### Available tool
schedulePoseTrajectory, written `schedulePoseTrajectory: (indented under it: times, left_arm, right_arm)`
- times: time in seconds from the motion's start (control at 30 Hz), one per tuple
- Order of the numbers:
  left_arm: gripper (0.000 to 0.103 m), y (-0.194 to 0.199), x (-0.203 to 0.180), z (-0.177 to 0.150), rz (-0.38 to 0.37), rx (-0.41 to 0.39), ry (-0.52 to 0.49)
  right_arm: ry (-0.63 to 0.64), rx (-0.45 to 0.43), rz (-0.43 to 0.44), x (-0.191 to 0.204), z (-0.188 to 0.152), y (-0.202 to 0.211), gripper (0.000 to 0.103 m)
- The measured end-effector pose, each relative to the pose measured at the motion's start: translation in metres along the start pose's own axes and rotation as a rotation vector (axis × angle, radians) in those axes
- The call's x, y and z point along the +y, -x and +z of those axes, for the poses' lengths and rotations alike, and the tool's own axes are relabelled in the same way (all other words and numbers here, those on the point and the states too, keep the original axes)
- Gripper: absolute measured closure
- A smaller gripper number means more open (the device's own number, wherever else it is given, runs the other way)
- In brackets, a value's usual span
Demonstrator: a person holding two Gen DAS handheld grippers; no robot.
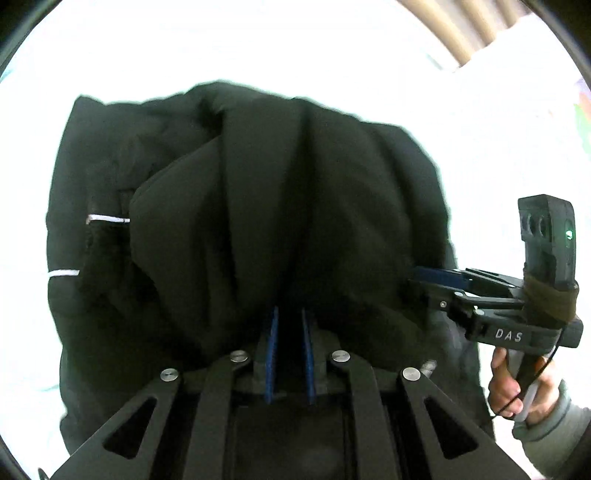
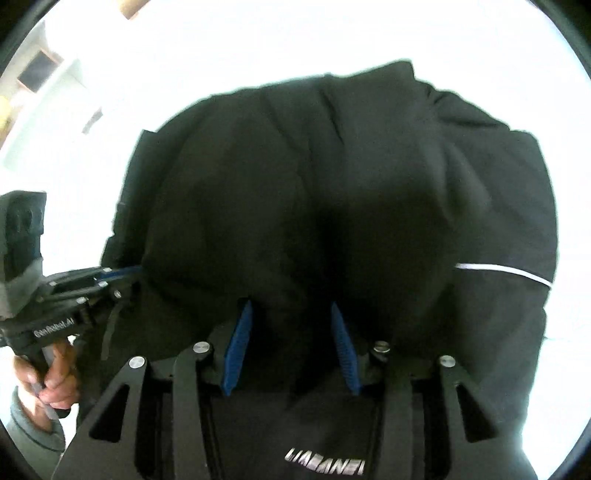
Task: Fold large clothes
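A large black garment with thin white stripes hangs bunched in front of both cameras, over a bright white surface. My left gripper is shut on a thick fold of it, its blue pads pressed into the cloth. My right gripper is also shut on a fold of the black garment, its blue pads further apart with cloth bunched between them. The right gripper also shows in the left wrist view, clamped on the garment's right edge. The left gripper shows in the right wrist view.
The white surface fills the background and is overexposed. Beige slats stand at the far upper right in the left wrist view. A white logo shows on the cloth near the right gripper's base.
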State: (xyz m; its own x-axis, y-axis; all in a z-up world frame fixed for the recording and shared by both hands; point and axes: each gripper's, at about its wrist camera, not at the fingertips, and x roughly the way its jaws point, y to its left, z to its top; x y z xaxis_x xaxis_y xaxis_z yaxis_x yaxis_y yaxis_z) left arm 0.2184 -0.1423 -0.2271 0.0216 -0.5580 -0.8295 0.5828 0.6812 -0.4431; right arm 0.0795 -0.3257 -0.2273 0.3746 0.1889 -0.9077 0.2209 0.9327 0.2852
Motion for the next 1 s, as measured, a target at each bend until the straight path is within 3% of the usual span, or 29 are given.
schedulePoseTrajectory:
  times: [0.1, 0.2, 0.33, 0.43, 0.67, 1.0]
  left_arm:
    - [0.089, 0.023, -0.017, -0.011, -0.084, -0.054, -0.006]
    - [0.089, 0.020, -0.024, -0.017, -0.122, -0.060, 0.004]
    - [0.088, -0.033, -0.012, -0.020, -0.003, 0.065, 0.028]
    - [0.087, -0.044, 0.012, -0.021, -0.043, 0.083, 0.105]
    - [0.087, 0.010, 0.007, -0.036, -0.052, 0.023, 0.078]
    - [0.085, 0.104, -0.008, -0.120, -0.003, -0.061, 0.096]
  right_arm:
    - [0.054, -0.064, 0.018, 0.019, -0.008, 0.028, 0.056]
    - [0.119, -0.066, -0.013, 0.035, -0.016, 0.026, 0.056]
    - [0.142, 0.053, -0.099, 0.033, -0.028, -0.027, 0.056]
    - [0.121, 0.073, -0.103, 0.025, -0.031, -0.048, 0.056]
    - [0.091, 0.049, -0.059, 0.027, -0.030, -0.011, 0.056]
    - [0.029, 0.001, -0.054, 0.028, -0.093, 0.057, 0.054]
